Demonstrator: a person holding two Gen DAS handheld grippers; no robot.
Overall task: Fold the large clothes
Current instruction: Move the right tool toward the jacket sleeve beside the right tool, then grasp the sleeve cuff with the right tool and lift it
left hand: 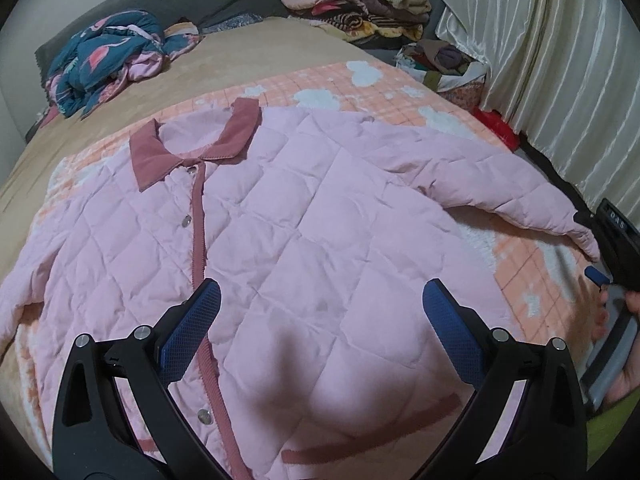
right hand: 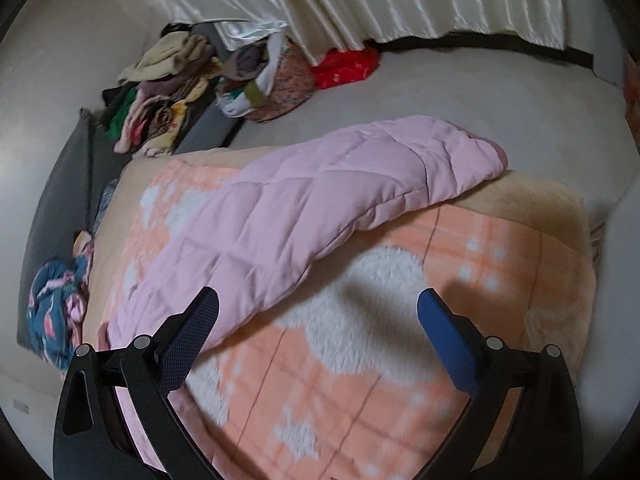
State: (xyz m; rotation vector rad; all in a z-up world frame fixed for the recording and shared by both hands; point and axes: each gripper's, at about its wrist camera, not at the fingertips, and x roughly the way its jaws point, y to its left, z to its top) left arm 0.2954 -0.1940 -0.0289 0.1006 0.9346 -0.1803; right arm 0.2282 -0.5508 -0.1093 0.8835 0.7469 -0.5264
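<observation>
A pink quilted jacket [left hand: 280, 220] with a dark pink collar [left hand: 224, 140] lies flat, front up and buttoned, on an orange and white blanket [left hand: 400, 92]. My left gripper [left hand: 320, 304] is open and empty above the jacket's lower front. The jacket's right sleeve [right hand: 340, 188] stretches out to the bed edge. My right gripper [right hand: 318, 312] is open and empty above the blanket, just below that sleeve. It also shows at the right edge of the left wrist view [left hand: 608, 256], beside the sleeve cuff [left hand: 584, 240].
A blue patterned bundle of cloth [left hand: 108, 56] lies at the head of the bed. Piles of clothes [left hand: 360, 4] and a full bag [right hand: 276, 84] sit on the floor by the curtain [left hand: 560, 60]. A red bag [right hand: 348, 66] lies near the curtain.
</observation>
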